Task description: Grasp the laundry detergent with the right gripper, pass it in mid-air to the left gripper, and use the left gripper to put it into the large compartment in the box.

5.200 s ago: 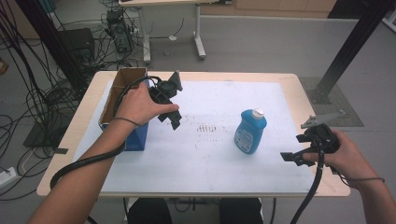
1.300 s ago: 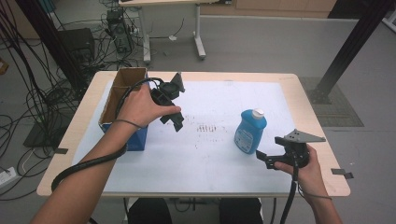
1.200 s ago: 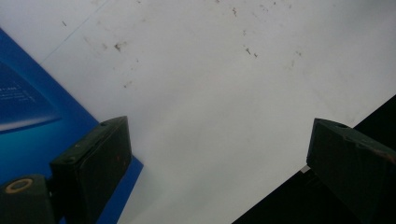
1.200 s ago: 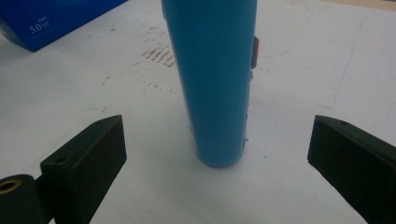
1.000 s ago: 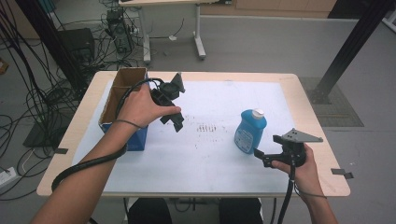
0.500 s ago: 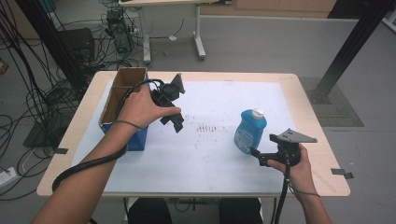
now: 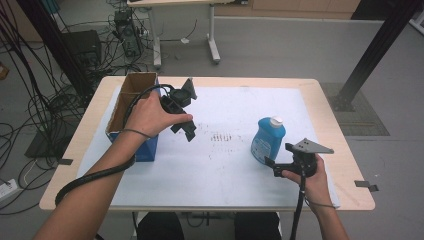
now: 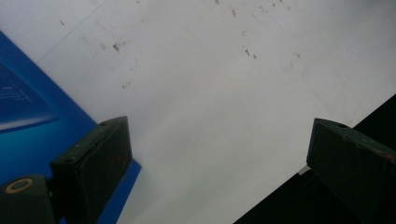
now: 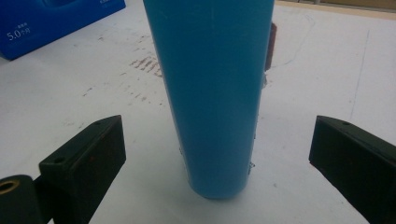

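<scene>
Blue bottle (image 9: 208, 93) upright btwn jaws of right hand-held gripper (image 9: 217, 154) — spread wide, not touching.

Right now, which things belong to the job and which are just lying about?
Likely in play:
- blue bottle, upright, framed by the right gripper's open jaws
- open cardboard box, beside the left gripper, also open

Lying about:
- white mat, stained
- cables and table legs on the floor behind

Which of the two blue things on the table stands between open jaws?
The blue bottle: the right hand-held gripper has an open jaw on each side. The blue box stands beside the left hand-held gripper.
</scene>
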{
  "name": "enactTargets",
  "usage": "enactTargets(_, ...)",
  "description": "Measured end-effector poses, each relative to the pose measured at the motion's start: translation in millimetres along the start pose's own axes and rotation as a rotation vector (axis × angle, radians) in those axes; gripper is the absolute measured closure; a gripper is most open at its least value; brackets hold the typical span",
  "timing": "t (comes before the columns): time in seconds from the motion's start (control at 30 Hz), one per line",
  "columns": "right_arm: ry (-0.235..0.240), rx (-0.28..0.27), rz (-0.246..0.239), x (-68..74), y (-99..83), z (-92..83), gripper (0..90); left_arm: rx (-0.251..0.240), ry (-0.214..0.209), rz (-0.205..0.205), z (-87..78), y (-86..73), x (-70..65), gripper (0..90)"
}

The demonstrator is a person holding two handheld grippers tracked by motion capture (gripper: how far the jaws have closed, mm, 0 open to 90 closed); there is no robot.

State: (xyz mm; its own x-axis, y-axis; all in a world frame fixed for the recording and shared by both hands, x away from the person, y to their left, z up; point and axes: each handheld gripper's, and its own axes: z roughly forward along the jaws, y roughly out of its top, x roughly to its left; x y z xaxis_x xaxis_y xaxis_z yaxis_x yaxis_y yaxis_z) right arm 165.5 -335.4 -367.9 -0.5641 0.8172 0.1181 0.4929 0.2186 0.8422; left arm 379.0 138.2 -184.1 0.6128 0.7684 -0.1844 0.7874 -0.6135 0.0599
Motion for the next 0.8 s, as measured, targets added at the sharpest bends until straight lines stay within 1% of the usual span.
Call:
enactTargets(0.07, 0.000, 0.003, 0.002, 0.9, 0.2, 1.9, 3.6, -0.003, -0.005, -0.004, 0.6, -0.5, 0.7, 7.1)
enactTargets(0.13, 0.001, 0.000, 0.003, 1.2, -0.6, 3.7, 3.6, 0.001, 0.001, 0.001, 0.6, 0.2, 0.2, 7.1)
enactTargets(0.37, 0.006, -0.004, 0.014, 0.8, -3.8, 10.4, 3.6, -0.003, -0.002, -0.002, 1.2, 0.0, 0.2, 7.1)
enactTargets(0.5, 0.009, -0.008, 0.012, 0.9, -5.6, 13.1, 3.7, -0.001, -0.004, 0.000, 2.4, 0.6, 0.2, 7.1)
enactTargets(0.8, 0.009, -0.015, 0.012, 0.8, -5.2, 13.6, 4.1, 0.005, -0.003, 0.002, 3.8, 2.3, -0.4, 7.1)
